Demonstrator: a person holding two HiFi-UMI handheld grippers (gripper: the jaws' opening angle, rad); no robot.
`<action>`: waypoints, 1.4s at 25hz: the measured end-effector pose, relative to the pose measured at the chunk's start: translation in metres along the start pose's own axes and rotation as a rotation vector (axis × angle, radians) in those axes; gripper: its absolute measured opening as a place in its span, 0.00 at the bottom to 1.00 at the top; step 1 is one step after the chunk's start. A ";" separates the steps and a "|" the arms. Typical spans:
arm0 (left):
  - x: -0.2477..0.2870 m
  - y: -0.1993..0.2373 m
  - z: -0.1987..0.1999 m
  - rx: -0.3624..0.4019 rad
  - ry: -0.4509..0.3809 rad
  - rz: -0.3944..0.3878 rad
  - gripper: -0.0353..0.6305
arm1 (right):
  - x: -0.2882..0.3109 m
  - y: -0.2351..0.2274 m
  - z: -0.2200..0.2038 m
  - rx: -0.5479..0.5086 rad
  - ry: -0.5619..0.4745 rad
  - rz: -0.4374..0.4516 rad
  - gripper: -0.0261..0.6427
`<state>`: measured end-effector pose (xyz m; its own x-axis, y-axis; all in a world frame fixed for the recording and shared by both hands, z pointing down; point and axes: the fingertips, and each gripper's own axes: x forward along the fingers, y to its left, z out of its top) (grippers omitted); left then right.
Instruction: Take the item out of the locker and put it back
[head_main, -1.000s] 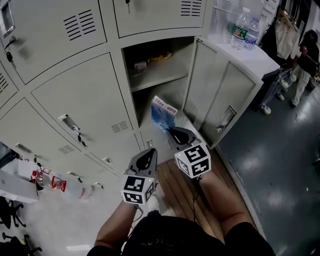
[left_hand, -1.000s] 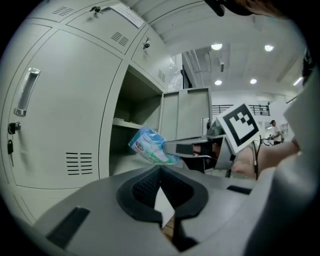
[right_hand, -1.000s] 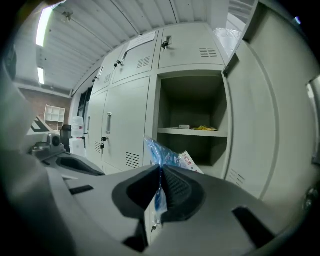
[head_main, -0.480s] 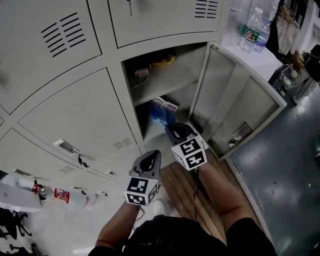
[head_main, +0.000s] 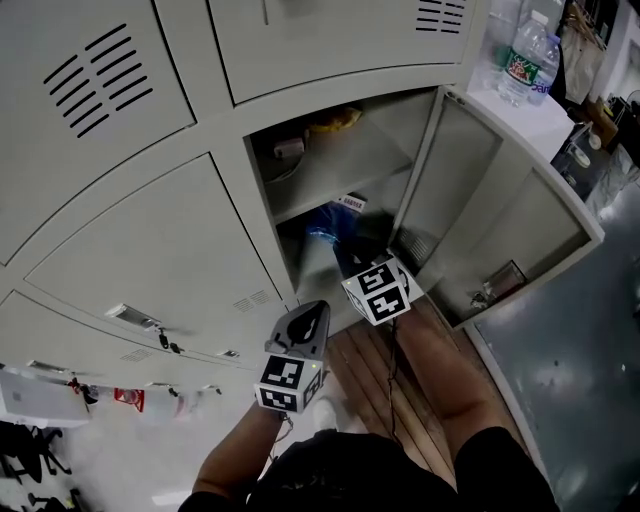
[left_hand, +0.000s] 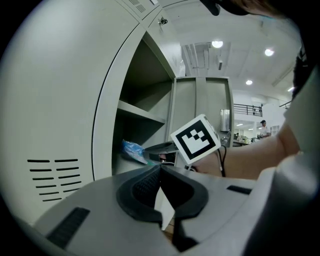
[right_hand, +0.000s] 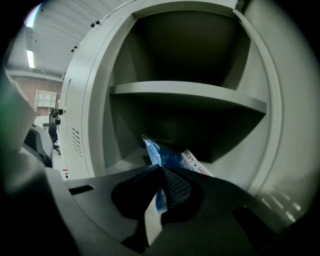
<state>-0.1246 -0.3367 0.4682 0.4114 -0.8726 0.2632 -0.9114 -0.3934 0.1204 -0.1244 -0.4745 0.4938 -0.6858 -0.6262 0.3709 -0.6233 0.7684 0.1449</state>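
**Blue packet in the lower compartment, grip not yet released**

Your right hand-held gripper is clenched on the blue packet. It pinches the near edge, so the rest of the packet projects ahead of the jaws. The right gripper view confirms this: the pads meet on the blue film and its white printed end points to the far right.

The packet sits inside the open locker, in the lower compartment beneath the shelf. I cannot tell whether it rests on the compartment floor or hangs just above it. Holding it by the near edge looks deliberate, as it lets the packet go in first while the gripper body stays at the opening.

Your left hand-held gripper is clenched on nothing. It is held near you, to the left of the opening and in front of the closed neighbouring door, so it keeps out of the working hand's path.

The locker door stands swung to the right, leaving the opening clear.

Judgement: this is the return step. What remains is to settle the packet and release it.
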 end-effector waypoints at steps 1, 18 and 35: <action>0.001 0.002 -0.001 0.000 0.004 -0.001 0.06 | 0.005 -0.001 -0.003 0.003 0.008 0.000 0.06; 0.004 0.017 -0.017 -0.012 0.040 -0.006 0.06 | 0.047 0.003 -0.035 0.004 0.146 0.028 0.07; -0.003 0.016 -0.022 -0.033 0.040 -0.008 0.06 | 0.050 0.017 -0.041 -0.025 0.155 0.065 0.23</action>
<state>-0.1406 -0.3343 0.4910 0.4188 -0.8569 0.3005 -0.9080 -0.3898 0.1538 -0.1536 -0.4872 0.5528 -0.6568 -0.5492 0.5167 -0.5688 0.8107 0.1386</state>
